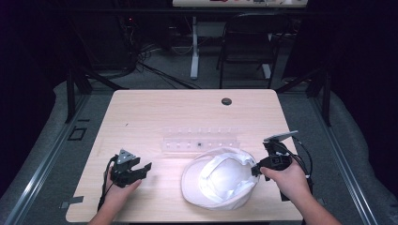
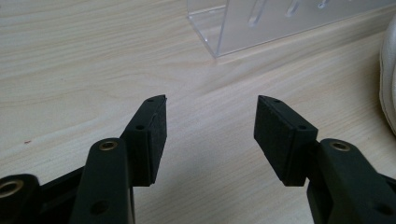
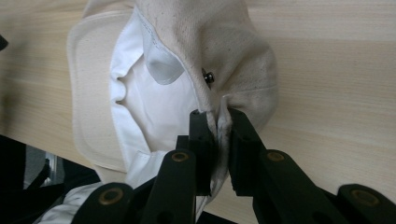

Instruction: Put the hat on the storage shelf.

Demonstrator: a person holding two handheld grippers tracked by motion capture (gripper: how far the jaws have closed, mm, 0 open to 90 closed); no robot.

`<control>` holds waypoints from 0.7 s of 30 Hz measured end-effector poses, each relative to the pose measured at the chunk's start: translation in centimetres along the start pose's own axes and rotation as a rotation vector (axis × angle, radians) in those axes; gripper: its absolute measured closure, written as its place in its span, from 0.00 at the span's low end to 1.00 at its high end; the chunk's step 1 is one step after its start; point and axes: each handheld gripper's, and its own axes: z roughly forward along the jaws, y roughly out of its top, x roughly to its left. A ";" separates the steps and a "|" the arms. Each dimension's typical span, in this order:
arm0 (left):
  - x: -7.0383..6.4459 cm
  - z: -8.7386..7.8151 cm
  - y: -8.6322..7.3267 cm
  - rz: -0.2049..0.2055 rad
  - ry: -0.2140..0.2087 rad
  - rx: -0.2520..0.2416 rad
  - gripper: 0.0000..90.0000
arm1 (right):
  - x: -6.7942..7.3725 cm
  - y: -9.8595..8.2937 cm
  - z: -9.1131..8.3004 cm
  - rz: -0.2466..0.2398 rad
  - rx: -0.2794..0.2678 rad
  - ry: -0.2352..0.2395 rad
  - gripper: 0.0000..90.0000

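A light wood-grain rectangular table carries a clear acrylic rack with a row of slots near its middle. A small round dark grommet hole sits toward the far edge. Beyond the table, a black folding chair stands on the floor.

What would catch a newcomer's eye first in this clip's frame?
The white cap, lying upside down at the table's near middle, with the right gripper shut on the fabric of its rim at the cap's right side. Next, the left gripper resting open and empty near the front left. Behind the cap stands a clear acrylic rack.
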 end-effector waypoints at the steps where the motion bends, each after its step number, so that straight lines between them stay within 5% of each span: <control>1: 0.0 0.0 0.0 0.000 0.000 0.001 0.49 | 0.1 0.1 -0.1 0.004 -0.001 0.003 0.91; 15: 0.0 0.0 0.0 0.005 0.000 0.002 0.49 | 2.2 0.8 -1.4 -0.037 0.032 -0.028 0.91; 21: 0.0 0.0 0.0 0.006 0.001 0.001 0.49 | 3.5 1.0 -2.0 -0.031 0.025 -0.003 0.91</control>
